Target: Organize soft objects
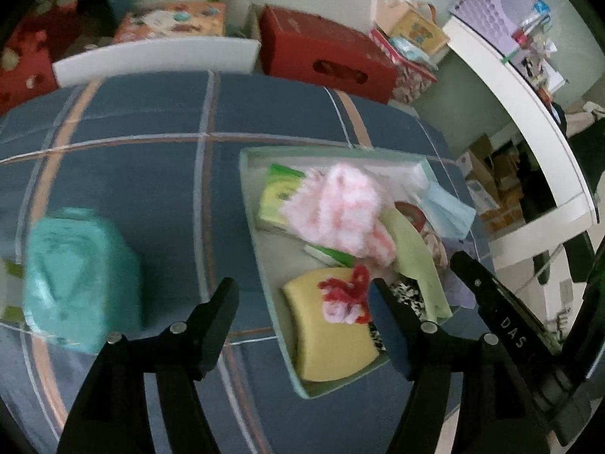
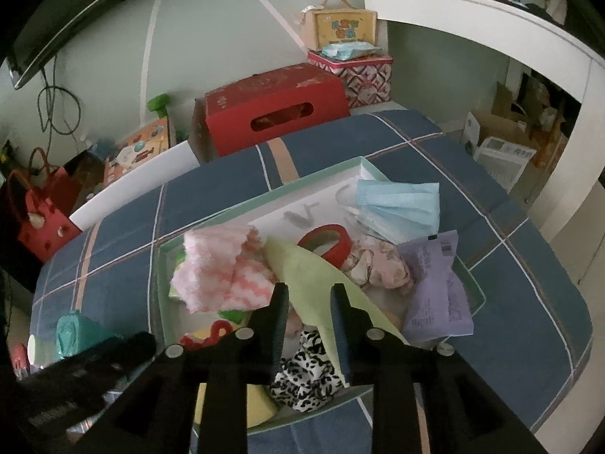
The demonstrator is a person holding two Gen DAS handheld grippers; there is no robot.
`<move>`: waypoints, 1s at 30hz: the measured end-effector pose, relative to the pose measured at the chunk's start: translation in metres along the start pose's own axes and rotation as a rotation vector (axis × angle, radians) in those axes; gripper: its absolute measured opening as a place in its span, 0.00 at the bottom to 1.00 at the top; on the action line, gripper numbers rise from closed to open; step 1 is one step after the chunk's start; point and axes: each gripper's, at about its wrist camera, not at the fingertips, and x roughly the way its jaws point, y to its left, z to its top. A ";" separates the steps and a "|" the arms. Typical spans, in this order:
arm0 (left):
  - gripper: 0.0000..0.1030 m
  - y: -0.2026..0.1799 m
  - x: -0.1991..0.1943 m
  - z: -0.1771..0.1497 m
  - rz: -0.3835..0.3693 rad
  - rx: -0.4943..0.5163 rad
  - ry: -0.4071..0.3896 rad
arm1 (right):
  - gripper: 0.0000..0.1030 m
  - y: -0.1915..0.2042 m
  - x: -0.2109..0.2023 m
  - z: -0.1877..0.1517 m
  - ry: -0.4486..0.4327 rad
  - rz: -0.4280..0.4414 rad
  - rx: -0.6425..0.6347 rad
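In the left wrist view, the left hand-held gripper (image 1: 302,295) stands wide with nothing between its jaws, low in the frame over the near edge of the shallow mint-green cardboard box (image 1: 264,265) of soft things; at lower right, "DAS" reads on the right hand-held gripper (image 1: 503,321). In the right wrist view that gripper (image 2: 310,295) is narrowly parted at lower centre, a pale green cloth (image 2: 302,268) between its jaws; whether they press it I cannot tell.

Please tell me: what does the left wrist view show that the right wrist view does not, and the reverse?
Only the left wrist view shows the whole yellow sponge and the green packet in the tray.

Only the right wrist view shows the purple paper and the red handbag.

Both share the tray, pink fluffy cloth, blue face mask, red box and teal pouch.
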 end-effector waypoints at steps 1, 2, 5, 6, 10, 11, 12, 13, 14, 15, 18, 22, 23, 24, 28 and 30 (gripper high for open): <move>0.75 0.003 -0.006 0.000 0.017 -0.005 -0.019 | 0.35 0.003 -0.001 -0.001 0.001 0.001 -0.010; 0.79 0.009 -0.014 -0.001 0.044 -0.011 -0.044 | 0.47 0.007 -0.002 -0.002 0.002 0.003 -0.021; 0.83 0.027 -0.033 -0.006 0.118 -0.027 -0.102 | 0.56 0.018 -0.006 -0.005 -0.003 0.019 -0.058; 0.83 0.034 -0.040 -0.008 0.151 -0.036 -0.121 | 0.57 0.025 -0.007 -0.006 -0.002 0.032 -0.075; 0.91 0.058 -0.059 -0.016 0.234 -0.077 -0.176 | 0.67 0.046 -0.009 -0.014 0.004 0.090 -0.126; 0.91 0.065 -0.064 -0.019 0.256 -0.089 -0.187 | 0.68 0.052 -0.010 -0.017 0.006 0.104 -0.142; 0.91 0.069 -0.066 -0.020 0.271 -0.097 -0.194 | 0.70 0.057 -0.010 -0.019 0.006 0.107 -0.152; 0.91 0.072 -0.070 -0.022 0.284 -0.103 -0.203 | 0.74 0.061 -0.011 -0.021 0.005 0.108 -0.167; 0.91 0.077 -0.075 -0.025 0.297 -0.112 -0.218 | 0.78 0.064 -0.011 -0.023 0.004 0.107 -0.174; 0.91 0.078 -0.075 -0.027 0.305 -0.115 -0.223 | 0.79 0.068 -0.012 -0.026 0.003 0.108 -0.187; 0.91 0.090 -0.077 -0.039 0.331 -0.124 -0.223 | 0.82 0.077 -0.013 -0.033 0.007 0.123 -0.214; 0.91 0.099 -0.076 -0.052 0.367 -0.120 -0.207 | 1.00 0.085 -0.015 -0.046 0.017 0.129 -0.239; 0.91 0.101 -0.076 -0.055 0.377 -0.117 -0.204 | 1.00 0.087 -0.016 -0.050 0.017 0.130 -0.248; 0.91 0.102 -0.075 -0.059 0.382 -0.113 -0.201 | 1.00 0.088 -0.017 -0.053 0.017 0.130 -0.253; 0.91 0.108 -0.073 -0.073 0.378 -0.111 -0.164 | 1.00 0.090 -0.019 -0.068 0.034 0.140 -0.261; 0.91 0.109 -0.071 -0.079 0.392 -0.097 -0.143 | 1.00 0.089 -0.020 -0.073 0.036 0.136 -0.263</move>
